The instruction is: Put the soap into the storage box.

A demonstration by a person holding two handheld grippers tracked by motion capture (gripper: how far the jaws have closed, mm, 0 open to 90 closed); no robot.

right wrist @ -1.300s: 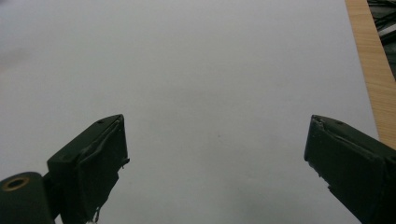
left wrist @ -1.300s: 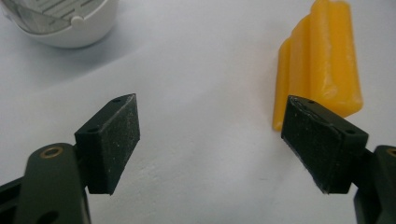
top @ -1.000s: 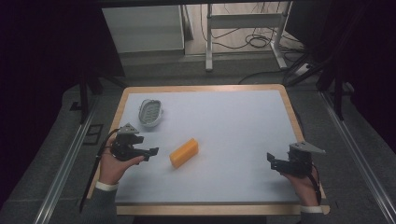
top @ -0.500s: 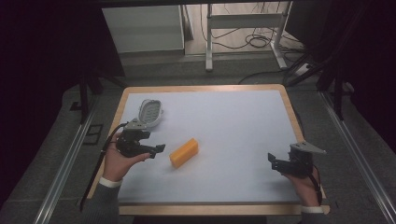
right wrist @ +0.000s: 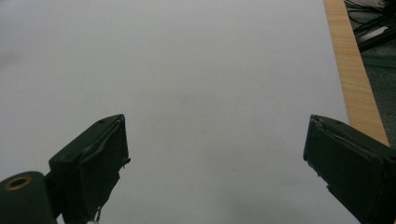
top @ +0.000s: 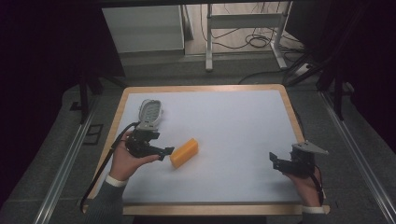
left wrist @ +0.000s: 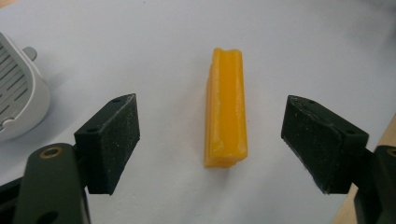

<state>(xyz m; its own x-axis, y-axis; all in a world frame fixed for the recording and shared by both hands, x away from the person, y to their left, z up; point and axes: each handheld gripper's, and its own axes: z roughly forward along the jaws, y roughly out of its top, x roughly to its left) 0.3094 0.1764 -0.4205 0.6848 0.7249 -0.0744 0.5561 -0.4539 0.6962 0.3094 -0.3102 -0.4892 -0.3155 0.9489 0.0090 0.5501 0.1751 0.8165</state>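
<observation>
One yellow-orange block (top: pixel 184 152) lies flat on the white table top (top: pixel 233 126), left of centre in the high view, its long axis running from lower left to upper right. In the left gripper view the block (left wrist: pixel 225 107) sits lengthwise between the two black jaws, which stand wide apart and touch nothing. The left gripper (top: pixel 161 151) hovers just beside the block's lower-left end, held in the person's left hand (top: pixel 125 161), whose forearm rises from the bottom left of the frame in a grey sleeve (top: pixel 105 205). One white slotted object (top: pixel 151 112) lies above that hand, toward the upper left of the table. At the lower right, the right gripper (top: pixel 274 161) is held low near the table's edge by the right hand (top: pixel 306 182), its jaws spread wide over bare table.
</observation>
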